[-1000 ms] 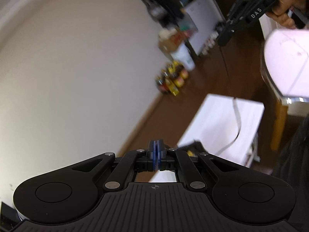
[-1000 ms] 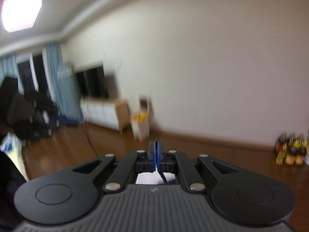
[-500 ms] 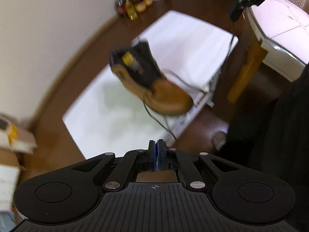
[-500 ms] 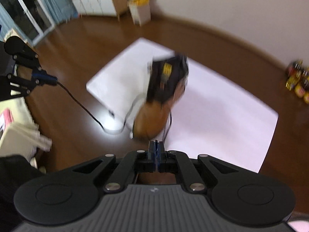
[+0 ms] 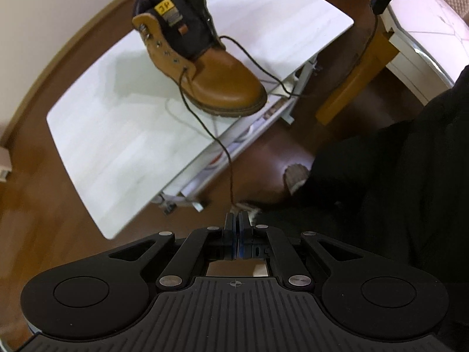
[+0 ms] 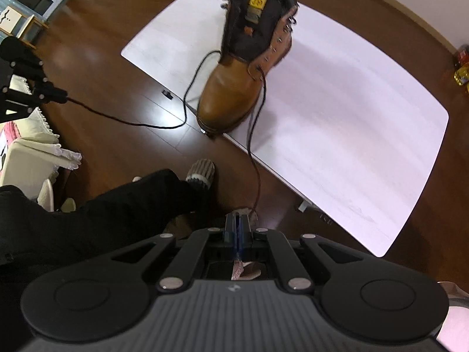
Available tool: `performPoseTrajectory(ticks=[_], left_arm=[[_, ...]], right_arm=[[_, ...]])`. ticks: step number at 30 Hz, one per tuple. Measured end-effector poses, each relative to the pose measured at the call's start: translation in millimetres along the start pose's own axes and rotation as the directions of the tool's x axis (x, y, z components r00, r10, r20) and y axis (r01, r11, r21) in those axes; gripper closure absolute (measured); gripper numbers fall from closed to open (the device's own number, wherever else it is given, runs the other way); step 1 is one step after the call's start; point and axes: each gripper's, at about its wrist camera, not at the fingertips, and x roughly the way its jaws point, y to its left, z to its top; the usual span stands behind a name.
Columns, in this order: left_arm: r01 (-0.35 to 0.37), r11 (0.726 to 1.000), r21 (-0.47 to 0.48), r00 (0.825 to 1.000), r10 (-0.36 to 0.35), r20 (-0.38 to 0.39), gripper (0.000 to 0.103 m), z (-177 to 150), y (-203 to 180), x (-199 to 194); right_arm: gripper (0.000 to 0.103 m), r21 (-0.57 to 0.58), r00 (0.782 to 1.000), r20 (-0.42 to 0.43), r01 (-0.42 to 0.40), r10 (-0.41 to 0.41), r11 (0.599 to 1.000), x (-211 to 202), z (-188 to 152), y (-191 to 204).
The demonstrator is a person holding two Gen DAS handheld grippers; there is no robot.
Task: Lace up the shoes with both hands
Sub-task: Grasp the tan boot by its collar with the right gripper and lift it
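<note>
A tan leather boot (image 5: 217, 82) with a black tongue and a yellow label stands on the white table (image 5: 117, 146), its toe near the edge. One dark lace end (image 5: 222, 146) runs from a low eyelet down to my left gripper (image 5: 236, 217), which is shut on it. The other lace end (image 5: 281, 85) loops off the table edge and rises to my right gripper (image 5: 378, 0). In the right wrist view the boot (image 6: 231, 96) sits on the table (image 6: 351, 117); a lace (image 6: 255, 152) leads to my right gripper (image 6: 238, 218), shut on it. My left gripper (image 6: 63, 97) pinches the other lace at far left.
A person's dark trouser leg and a slippered foot (image 6: 200, 173) are on the brown wood floor by the table edge. A white piece of furniture with a wooden leg (image 5: 351, 82) stands to the right. Bottles (image 6: 463, 73) stand by the wall. A cream cloth (image 6: 29, 152) lies at left.
Both wrist views have swung down from the wall and room to the table; the boot and its laces have come into sight. Both grippers have stayed shut.
</note>
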Motion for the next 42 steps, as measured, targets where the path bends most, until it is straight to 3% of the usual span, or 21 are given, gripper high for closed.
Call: performPoseTrajectory(ticks=[3, 5, 6, 8, 10, 11, 12, 13, 14, 15, 16, 17, 19, 20, 22, 24, 32, 35, 37, 40, 42], left_arm=[[-0.087, 0.996, -0.016, 0.996, 0.087, 0.032, 0.101, 12.5, 20.0, -18.3], [-0.202, 0.978, -0.045, 0.975, 0.206, 0.085, 0.101, 25.0, 43.7, -45.3], [-0.306, 0.949, -0.076, 0.941, 0.314, 0.13, 0.101, 33.6, 62.5, -69.7], [-0.433, 0.895, -0.108, 0.878, 0.445, 0.174, 0.101, 42.1, 80.4, -95.9], [-0.549, 0.826, -0.124, 0.801, 0.563, 0.206, 0.101, 50.0, 95.2, -110.5], [-0.58, 0.806, -0.123, 0.778, 0.592, 0.212, 0.101, 52.7, 100.1, -110.3], [-0.587, 0.801, -0.12, 0.772, 0.598, 0.215, 0.101, 56.0, 106.7, -102.8], [-0.574, 0.81, -0.119, 0.781, 0.586, 0.216, 0.101, 57.8, 110.9, -94.9], [-0.515, 0.85, -0.11, 0.824, 0.527, 0.21, 0.101, 60.0, 118.6, -72.0], [-0.468, 0.878, -0.106, 0.854, 0.479, 0.201, 0.101, 61.6, 124.2, -51.9], [-0.442, 0.891, -0.105, 0.87, 0.454, 0.193, 0.1, 62.4, 127.6, -39.2], [-0.4, 0.911, -0.103, 0.893, 0.413, 0.181, 0.099, 62.5, 133.9, -18.1], [-0.295, 0.95, -0.103, 0.939, 0.308, 0.151, 0.097, 61.9, 149.2, 33.3], [-0.267, 0.958, -0.101, 0.95, 0.279, 0.143, 0.096, 61.8, 152.0, 46.1], [-0.206, 0.975, -0.087, 0.967, 0.216, 0.137, 0.093, 58.6, 159.6, 73.1], [-0.141, 0.986, -0.085, 0.979, 0.151, 0.134, 0.079, 52.0, 171.9, 99.9], [-0.023, 0.997, -0.071, 0.988, 0.033, 0.15, 0.072, 31.9, 198.4, 111.0], [0.011, 1.0, -0.016, 0.987, -0.008, 0.159, 0.072, 31.1, 195.8, 107.9], [0.062, 0.998, 0.023, 0.981, -0.065, 0.185, 0.073, 35.2, 188.8, 104.8], [0.186, 0.982, 0.025, 0.955, -0.187, 0.231, 0.073, 48.4, 171.1, 103.8], [0.256, 0.967, 0.012, 0.935, -0.25, 0.253, 0.073, 61.1, 155.6, 109.1]], right_arm=[[0.101, 0.013, 0.998, 0.054, 0.013, -0.014, 1.0, -17.0, 8.6, -12.8], [0.101, 0.031, 0.986, 0.147, 0.076, -0.08, 0.997, -44.5, 18.9, -26.2], [0.101, 0.073, 0.947, 0.268, 0.161, -0.175, 0.984, -81.0, 23.9, -38.4], [0.101, 0.136, 0.872, 0.398, 0.253, -0.286, 0.958, -121.7, 21.0, -45.4], [0.101, 0.202, 0.769, 0.511, 0.328, -0.385, 0.923, -158.9, 14.1, -47.0], [0.101, 0.234, 0.708, 0.562, 0.36, -0.427, 0.903, -175.9, 8.6, -45.1], [0.101, 0.268, 0.643, 0.608, 0.388, -0.467, 0.882, -192.9, 3.2, -43.2], [0.101, 0.274, 0.629, 0.618, 0.392, -0.473, 0.878, -194.6, 1.4, -41.2], [0.101, 0.26, 0.646, 0.608, 0.387, -0.461, 0.885, -183.9, 3.2, -37.2], [0.101, 0.245, 0.664, 0.598, 0.382, -0.449, 0.891, -172.9, 5.2, -33.2], [0.101, 0.23, 0.682, 0.587, 0.376, -0.436, 0.898, -161.8, 7.1, -29.1], [0.101, 0.204, 0.751, 0.526, 0.343, -0.398, 0.917, -122.7, 16.9, -25.2], [0.101, 0.196, 0.789, 0.488, 0.317, -0.372, 0.928, -95.5, 24.1, -22.2], [0.101, 0.176, 0.838, 0.434, 0.281, -0.331, 0.943, -57.1, 36.0, -15.4], [0.101, 0.149, 0.867, 0.388, 0.277, -0.314, 0.949, -23.5, 52.3, -3.0], [0.101, 0.129, 0.885, 0.355, 0.273, -0.301, 0.953, 1.7, 64.7, 7.7], [0.1, 0.137, 0.909, 0.324, 0.229, -0.262, 0.964, 84.5, 110.6, 83.8], [0.093, 0.164, 0.925, 0.302, 0.19, -0.232, 0.968, 95.2, 110.2, 93.4], [0.093, 0.226, 0.934, 0.284, 0.153, -0.216, 0.962, 94.2, 102.3, 93.8], [0.092, 0.316, 0.947, 0.261, 0.1, -0.188, 0.943, 92.7, 90.4, 94.5], [0.087, 0.459, 0.942, 0.279, 0.041, -0.188, 0.888, 74.6, 63.6, 78.9]])
